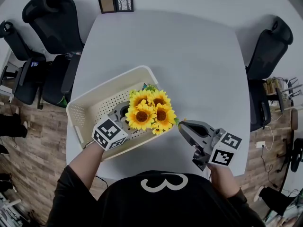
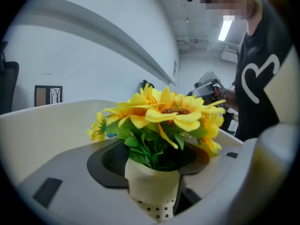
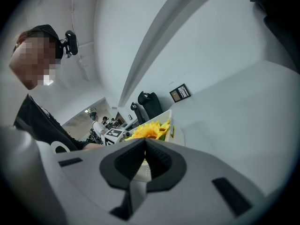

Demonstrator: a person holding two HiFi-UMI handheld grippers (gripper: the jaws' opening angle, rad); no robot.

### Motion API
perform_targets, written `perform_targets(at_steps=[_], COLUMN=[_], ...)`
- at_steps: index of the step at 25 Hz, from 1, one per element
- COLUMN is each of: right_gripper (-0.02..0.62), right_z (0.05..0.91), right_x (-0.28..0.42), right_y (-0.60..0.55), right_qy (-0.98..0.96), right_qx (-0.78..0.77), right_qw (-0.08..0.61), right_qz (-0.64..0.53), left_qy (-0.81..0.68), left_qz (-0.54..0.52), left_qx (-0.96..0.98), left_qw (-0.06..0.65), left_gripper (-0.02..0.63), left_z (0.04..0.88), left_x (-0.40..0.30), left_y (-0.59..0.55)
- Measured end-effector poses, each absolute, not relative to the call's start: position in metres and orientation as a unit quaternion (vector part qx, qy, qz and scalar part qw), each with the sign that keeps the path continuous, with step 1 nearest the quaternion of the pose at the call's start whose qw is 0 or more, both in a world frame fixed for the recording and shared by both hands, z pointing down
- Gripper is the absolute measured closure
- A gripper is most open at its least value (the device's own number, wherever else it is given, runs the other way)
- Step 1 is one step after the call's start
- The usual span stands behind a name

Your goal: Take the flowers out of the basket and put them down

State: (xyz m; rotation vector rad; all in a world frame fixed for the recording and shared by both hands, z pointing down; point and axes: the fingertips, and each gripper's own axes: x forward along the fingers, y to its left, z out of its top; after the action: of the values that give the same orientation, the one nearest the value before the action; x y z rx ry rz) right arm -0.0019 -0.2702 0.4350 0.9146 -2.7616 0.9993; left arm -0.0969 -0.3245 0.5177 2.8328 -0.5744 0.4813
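Observation:
A bunch of yellow sunflowers (image 1: 150, 111) stands in a cream perforated basket (image 1: 79, 113) on the grey table. My left gripper (image 1: 128, 113) reaches into the basket from the near side. In the left gripper view its jaws sit on both sides of the flowers' cream pot (image 2: 151, 187), and the blooms (image 2: 171, 110) rise above them. My right gripper (image 1: 181, 125) hovers over the table just right of the basket, jaws together and empty. In the right gripper view its tips (image 3: 144, 146) meet, with the sunflowers (image 3: 147, 131) beyond.
The table (image 1: 189, 56) stretches away behind and right of the basket. A double picture frame (image 1: 116, 3) lies at its far edge. Black office chairs stand at the left (image 1: 47, 13) and the right (image 1: 270, 46). Wooden floor surrounds the table.

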Motion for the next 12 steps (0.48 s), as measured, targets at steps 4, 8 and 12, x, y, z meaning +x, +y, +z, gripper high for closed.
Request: perform_targets(at_steps=[4,8,12], right_gripper=[0.586,0.586,0.586], right_z=[0.433,0.432,0.427], right_x=[-0.001,0.001,-0.002], right_y=[-0.270,-0.268,-0.267], right_qy=[-0.898,-0.898,-0.900], right_qx=[0.298,0.298,0.295], right_qw=[0.032,0.031,0.029], right_qz=[0.323,0.323,0.320], left_qy=[-0.196,-0.202,-0.200], left_qz=[0.158,0.153,0.158], left_qx=[0.962,0.961,0.961], left_qw=[0.104,0.109,0.108], left_gripper=[0.334,0.336,0.337], left_z=[0.512,0.507,0.505], left_x=[-0.099,-0.101,-0.103], left_y=[-0.323,-0.324,-0.322])
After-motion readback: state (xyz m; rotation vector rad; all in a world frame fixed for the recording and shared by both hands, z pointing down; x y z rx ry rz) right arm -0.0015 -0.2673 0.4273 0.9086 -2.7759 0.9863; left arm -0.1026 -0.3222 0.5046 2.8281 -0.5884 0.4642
